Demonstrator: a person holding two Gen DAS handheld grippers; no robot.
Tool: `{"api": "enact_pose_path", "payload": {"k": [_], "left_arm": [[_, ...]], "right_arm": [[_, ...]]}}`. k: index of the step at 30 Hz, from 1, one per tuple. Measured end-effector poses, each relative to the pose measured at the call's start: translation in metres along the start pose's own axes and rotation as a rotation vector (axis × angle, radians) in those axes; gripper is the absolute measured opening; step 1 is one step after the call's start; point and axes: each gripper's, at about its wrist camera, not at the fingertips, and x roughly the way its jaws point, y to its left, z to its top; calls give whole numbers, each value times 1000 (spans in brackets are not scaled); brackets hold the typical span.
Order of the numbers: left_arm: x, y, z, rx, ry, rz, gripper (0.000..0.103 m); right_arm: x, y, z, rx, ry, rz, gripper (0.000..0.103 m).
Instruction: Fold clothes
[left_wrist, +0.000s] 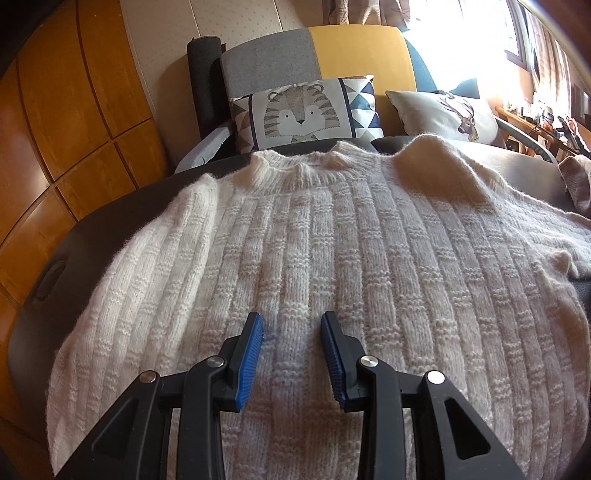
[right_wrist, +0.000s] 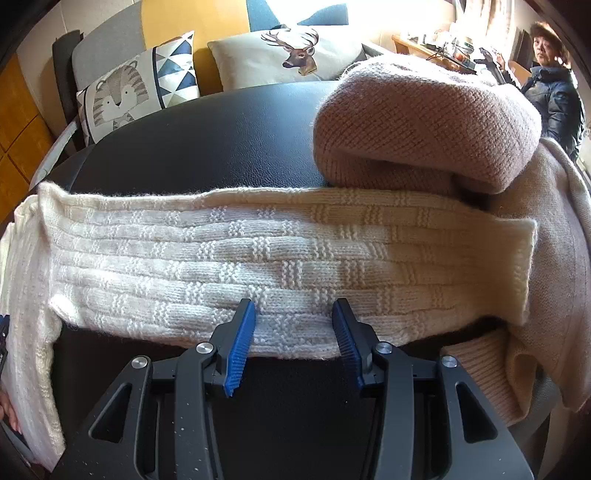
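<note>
- Cream knit sweater lay flat on the black surface.
- Left claw hovered open above its front, holding nothing.
- Right claw gaped empty at the sleeve.

Sweater is cream-white, knit in vertical ribs with a basket-weave block pattern — same on its sleeve. Table is black; second knit is dusty pink. Cushions: grey striped tiger with blue-white triangles, brown deer on off-white — gripper pads blue.
</note>
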Motion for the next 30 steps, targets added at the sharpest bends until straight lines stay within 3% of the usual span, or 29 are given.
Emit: {"api": "enact_pose_path", "payload": {"k": [3,9,12,18,30], "left_arm": [[0,-1,1,3,0,6,33],[1,0,7,-31,19,-11,33],[3,0,12,-62,33,-38,33],[8,-18,19,11,17,-15,33],[9,-17,15,-5,3,-35,33]], "right_arm": [[1,3,6,5,-2,7,47],[-10,-14,5,133,-27,104,47],[-20,-30,-4,168,-32,105,47],[-37,-61,-13,241,-57,82,47],[-45,-80,-20,294,-92,104,47]]}}
